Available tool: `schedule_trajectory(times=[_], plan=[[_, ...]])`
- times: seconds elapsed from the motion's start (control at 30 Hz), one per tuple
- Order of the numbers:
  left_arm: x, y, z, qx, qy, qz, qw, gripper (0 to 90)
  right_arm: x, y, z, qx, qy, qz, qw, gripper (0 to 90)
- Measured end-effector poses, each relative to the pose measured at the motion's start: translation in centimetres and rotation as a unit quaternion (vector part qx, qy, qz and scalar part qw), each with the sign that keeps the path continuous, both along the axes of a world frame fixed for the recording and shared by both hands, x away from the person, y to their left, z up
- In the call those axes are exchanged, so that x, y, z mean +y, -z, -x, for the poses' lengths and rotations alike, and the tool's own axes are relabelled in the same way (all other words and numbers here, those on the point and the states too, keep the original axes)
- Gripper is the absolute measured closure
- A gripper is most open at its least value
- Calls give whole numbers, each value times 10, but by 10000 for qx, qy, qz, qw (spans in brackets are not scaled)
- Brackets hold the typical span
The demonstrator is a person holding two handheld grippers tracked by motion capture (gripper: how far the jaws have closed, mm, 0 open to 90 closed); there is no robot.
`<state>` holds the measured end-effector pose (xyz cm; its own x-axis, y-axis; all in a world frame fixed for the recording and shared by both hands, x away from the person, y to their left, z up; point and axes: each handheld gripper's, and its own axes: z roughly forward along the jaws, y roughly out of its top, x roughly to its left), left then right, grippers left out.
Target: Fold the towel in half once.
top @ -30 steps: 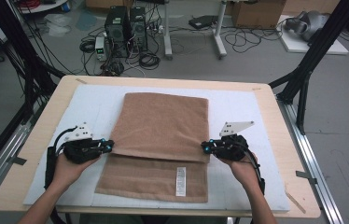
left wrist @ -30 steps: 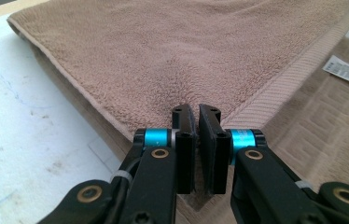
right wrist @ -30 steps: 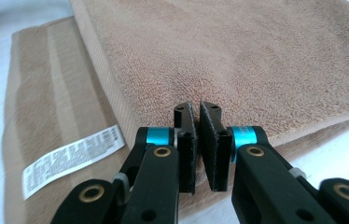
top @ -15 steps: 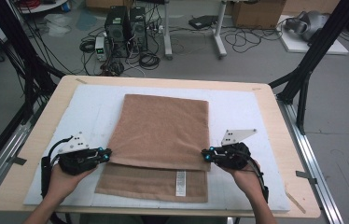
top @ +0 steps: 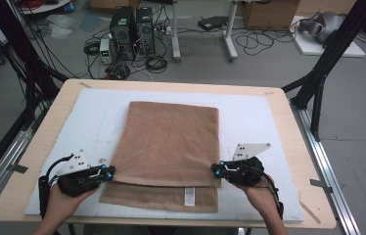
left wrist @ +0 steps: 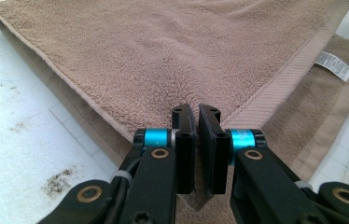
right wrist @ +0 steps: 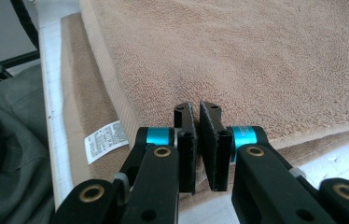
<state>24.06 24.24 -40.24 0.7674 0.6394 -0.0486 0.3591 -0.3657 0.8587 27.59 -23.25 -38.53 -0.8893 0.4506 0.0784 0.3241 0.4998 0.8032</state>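
Observation:
A brown towel lies folded on a white mat. Its upper layer stops short of the lower layer's near edge, where a white label shows. My left gripper is shut on the upper layer's near left corner, and my right gripper is shut on its near right corner. In the left gripper view the jaws stand almost together at the hem of the towel. The right gripper view has the jaws pinched at the towel's edge, with the label to their left.
The mat covers most of a wooden table. Bare mat lies left and right of the towel. Beyond the far edge, computer towers and cables sit on the floor. Black frame legs stand at the right.
Both grippers have moved toward the person's side of the table, and the upper layer's near edge has come along with them, covering more of the lower layer.

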Motion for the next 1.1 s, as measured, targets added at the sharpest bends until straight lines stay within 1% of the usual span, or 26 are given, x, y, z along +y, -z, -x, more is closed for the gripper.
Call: schedule_trajectory(times=[0.03,0.2,0.33,0.4,0.47,0.53,0.57,0.6,0.63,0.67,0.7,0.73,0.77,0.87,0.97,1.0,1.07,1.1], plan=[[0,0,1,2,-5,25,10000,847,0,-1,1,-10,-16,-26,10000,852],[2,-4,10,-74,21,-26,10000,847,1,-4,8,-69,-66,-43,9999,852],[4,-7,16,-123,17,5,9999,848,1,-8,14,-156,-122,-87,9998,852],[5,-9,19,-114,33,10,9999,848,1,-11,18,-212,-163,-117,9996,853],[6,-11,22,-110,68,46,9999,848,1,-13,22,-234,-212,-136,9994,853],[7,-12,26,-84,206,134,9997,842,0,-14,25,-235,-327,-156,9991,847],[7,-11,27,-83,271,182,9994,813,-1,-14,26,-207,-407,-192,9988,828],[7,-11,28,-115,246,175,9995,751,-3,-14,25,-147,-452,-283,9985,776],[8,-11,28,-122,200,162,9996,681,-6,-13,24,-112,-458,-398,9981,739],[8,-11,27,-106,178,143,9997,640,-8,-13,23,-89,-470,-470,9977,726],[9,-11,24,-89,143,129,9998,618,-8,-12,21,-91,-454,-496,9977,701],[9,-10,21,-67,103,143,9998,608,-9,-11,19,-88,-399,-483,9980,685],[9,-10,18,-65,107,106,9999,604,-8,-9,17,-60,-373,-422,9984,682],[4,-5,10,-34,83,97,9999,585,-2,-1,9,-28,-349,-207,9992,658],[-2,3,2,-7,73,43,10000,583,3,7,3,50,-307,-150,9994,649],[-3,6,-1,7,52,34,10000,582,5,10,0,25,-269,-102,9996,638],[-6,11,-9,18,5,-18,10000,576,9,14,-4,79,-207,-73,9997,622],[-8,14,-12,23,-10,-44,10000,572,11,17,-7,62,-176,-34,9998,619]])
